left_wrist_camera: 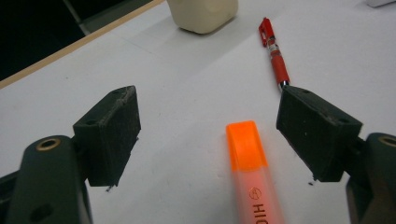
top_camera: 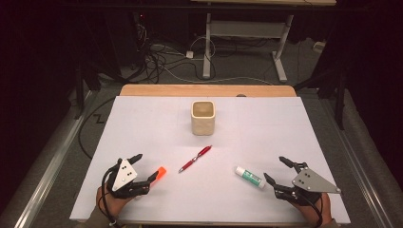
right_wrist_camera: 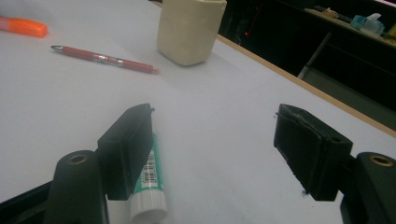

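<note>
While both grippers' fingers stand spread and empty, the orange highlighter (left_wrist_camera: 250,172) shows the letters "HIG".

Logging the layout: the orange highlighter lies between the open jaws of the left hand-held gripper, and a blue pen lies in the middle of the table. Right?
Not quite: the pen is red, as the high view shows. The rest holds: highlighter, left hand-held gripper.

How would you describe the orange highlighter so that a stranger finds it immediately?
On the white table, look near the front left, between the open jaws of the left gripper. The orange highlighter lies there, the only glowing orange thing; the red pen beside it is thinner and darker.
</note>
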`<action>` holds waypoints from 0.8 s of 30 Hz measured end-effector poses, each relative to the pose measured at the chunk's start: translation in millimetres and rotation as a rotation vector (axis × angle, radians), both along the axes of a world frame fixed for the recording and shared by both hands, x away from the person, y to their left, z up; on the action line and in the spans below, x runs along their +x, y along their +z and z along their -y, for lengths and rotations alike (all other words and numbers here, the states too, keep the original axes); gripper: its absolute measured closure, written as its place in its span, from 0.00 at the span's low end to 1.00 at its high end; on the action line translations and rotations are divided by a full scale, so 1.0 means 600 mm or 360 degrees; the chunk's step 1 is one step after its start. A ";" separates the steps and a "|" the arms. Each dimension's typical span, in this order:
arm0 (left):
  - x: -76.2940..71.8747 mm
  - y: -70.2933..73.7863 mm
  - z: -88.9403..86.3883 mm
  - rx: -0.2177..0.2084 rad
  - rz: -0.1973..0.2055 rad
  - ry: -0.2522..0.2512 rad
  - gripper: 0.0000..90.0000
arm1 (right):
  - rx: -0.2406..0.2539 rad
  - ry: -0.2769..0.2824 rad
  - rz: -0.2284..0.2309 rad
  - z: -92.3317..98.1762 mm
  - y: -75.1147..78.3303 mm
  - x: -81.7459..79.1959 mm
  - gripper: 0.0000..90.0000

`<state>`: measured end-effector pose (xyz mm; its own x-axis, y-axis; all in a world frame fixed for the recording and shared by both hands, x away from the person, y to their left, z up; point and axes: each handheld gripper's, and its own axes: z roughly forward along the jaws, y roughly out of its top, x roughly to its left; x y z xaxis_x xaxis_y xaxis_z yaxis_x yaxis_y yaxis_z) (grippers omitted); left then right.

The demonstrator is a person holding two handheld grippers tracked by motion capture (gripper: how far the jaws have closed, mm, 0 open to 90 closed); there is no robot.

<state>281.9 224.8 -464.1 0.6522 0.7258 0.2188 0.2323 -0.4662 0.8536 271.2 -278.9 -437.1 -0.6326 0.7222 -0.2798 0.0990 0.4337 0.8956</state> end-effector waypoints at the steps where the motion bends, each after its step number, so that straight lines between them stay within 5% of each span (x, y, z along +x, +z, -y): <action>1: 0.000 0.000 0.000 0.0000 -0.0002 -0.0001 0.23 | -0.0002 -0.0001 0.0000 0.000 -0.001 0.000 0.32; 24: -0.011 -0.002 -0.005 0.0036 0.0012 -0.0009 0.23 | -0.0035 0.0071 -0.0046 -0.009 0.002 0.022 0.30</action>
